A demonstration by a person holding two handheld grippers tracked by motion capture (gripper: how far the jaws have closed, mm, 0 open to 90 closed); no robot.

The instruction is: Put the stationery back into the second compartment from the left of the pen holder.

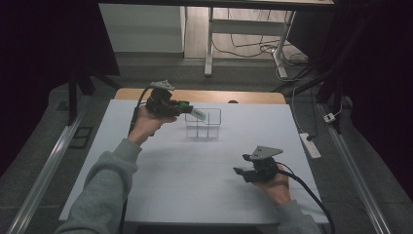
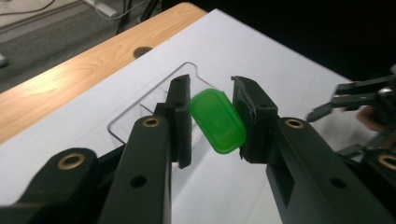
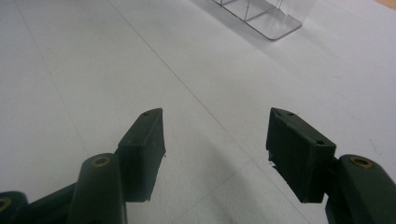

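A green-capped flat item (image 2: 217,120) sits clamped between the black jaws of my left gripper (image 2: 212,116). In the high view that left gripper (image 1: 187,110) is raised over the left side of a clear divided box (image 1: 203,123), and the pale body of the green-capped item (image 1: 197,113) slants down toward it. My right gripper (image 1: 241,174) rests low near the table's front right, open, with bare white surface between its jaws (image 3: 215,140).
The white tabletop (image 1: 195,170) spreads around the clear box (image 3: 261,16). A wooden strip (image 2: 70,79) runs along the far edge. A power strip (image 1: 310,145) lies off the table's right side, with dark floor rails on both sides.
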